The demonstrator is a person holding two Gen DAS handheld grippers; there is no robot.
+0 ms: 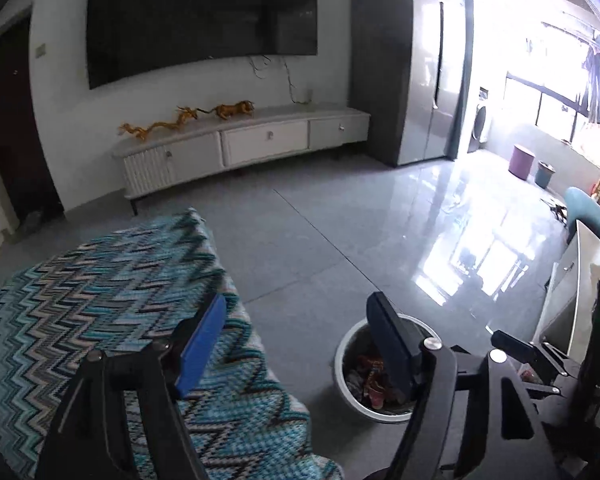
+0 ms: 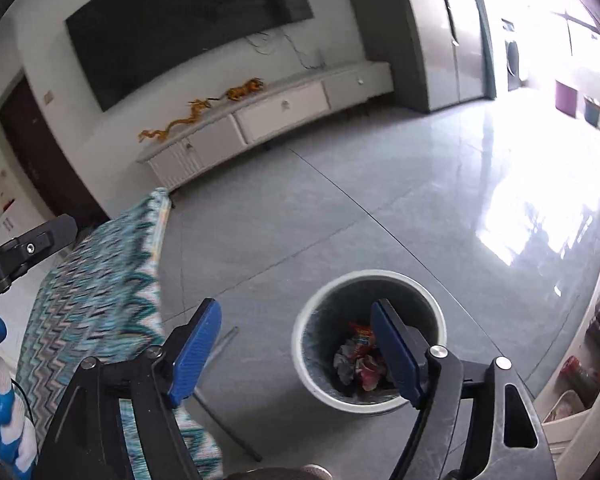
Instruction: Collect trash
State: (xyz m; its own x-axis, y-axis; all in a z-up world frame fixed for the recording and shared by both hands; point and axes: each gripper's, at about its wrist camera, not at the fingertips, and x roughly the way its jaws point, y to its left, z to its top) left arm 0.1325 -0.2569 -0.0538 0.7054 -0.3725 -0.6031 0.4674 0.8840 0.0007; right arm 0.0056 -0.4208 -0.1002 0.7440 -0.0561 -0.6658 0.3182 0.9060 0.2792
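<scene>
A: Grey floor tiles (image 1: 300, 240) shine in my left view, with a big black TV (image 1: 203, 16) on the wall. What else?

B: My left hand-held gripper (image 1: 295, 344) is spread wide and holds nothing. One finger is over the zigzag cloth (image 1: 99, 320) on the desk. The other is over the white trash bin (image 1: 348, 364) on the floor.

A: And the right view?

B: My right hand-held gripper (image 2: 295, 344) is spread wide too, holding nothing. The trash bin (image 2: 304, 340) stands just beside the desk. Crumpled trash (image 2: 356, 364) lies at the bottom of it. One finger is over the bin.
</scene>
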